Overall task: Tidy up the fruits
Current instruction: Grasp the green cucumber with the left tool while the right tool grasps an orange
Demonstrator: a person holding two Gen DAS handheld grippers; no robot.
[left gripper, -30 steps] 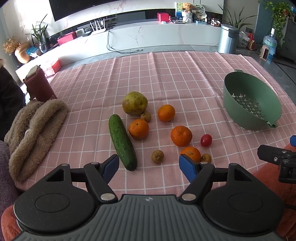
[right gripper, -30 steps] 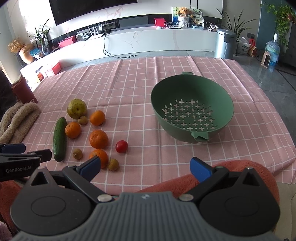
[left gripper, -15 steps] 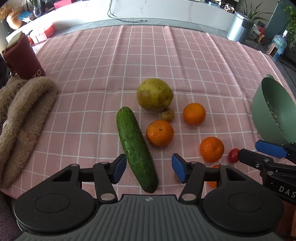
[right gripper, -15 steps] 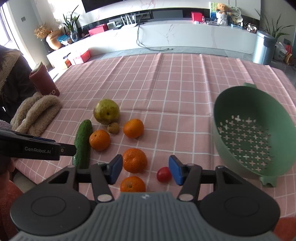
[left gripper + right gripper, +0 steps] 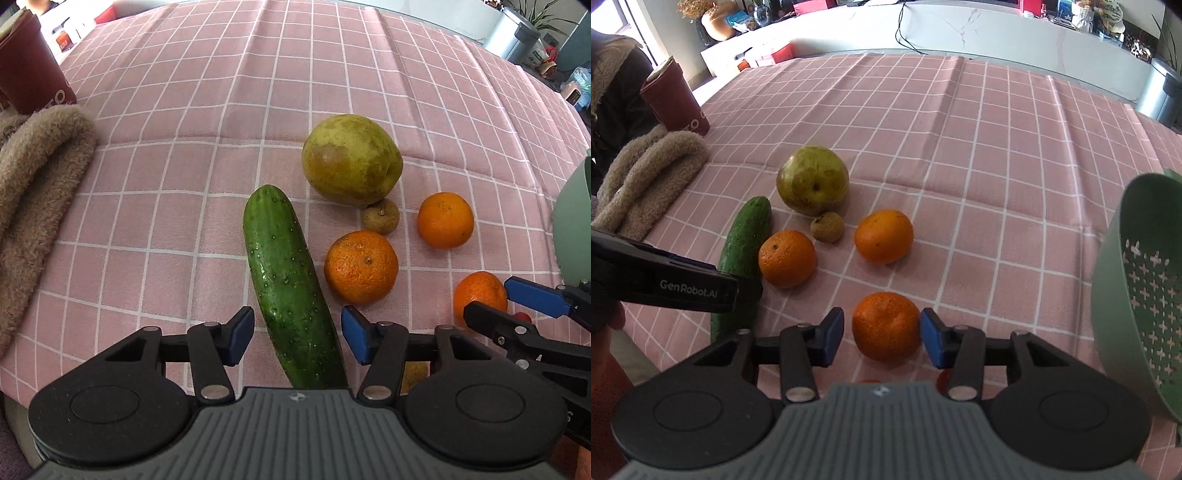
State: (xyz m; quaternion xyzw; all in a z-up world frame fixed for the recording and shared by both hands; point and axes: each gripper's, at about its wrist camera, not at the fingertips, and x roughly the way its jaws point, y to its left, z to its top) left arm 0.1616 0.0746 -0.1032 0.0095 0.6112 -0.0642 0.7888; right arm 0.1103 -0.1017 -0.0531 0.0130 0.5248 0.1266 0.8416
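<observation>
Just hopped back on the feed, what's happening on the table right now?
A person is working both handheld grippers at once. The left gripper straddles the cucumber, its fingers closing with gaps on both sides. The right gripper is closing around the nearest orange, about to grip it. The pear, the other oranges and the small brown fruit lie on the pink cloth; the green colander looks empty.

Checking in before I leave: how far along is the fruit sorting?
Nothing sorted yet: the green colander looks empty. In hand: left hand-held gripper closing around the cucumber, right hand-held gripper closing around an orange. Still on the cloth: pear, other oranges, small brown fruits.
</observation>
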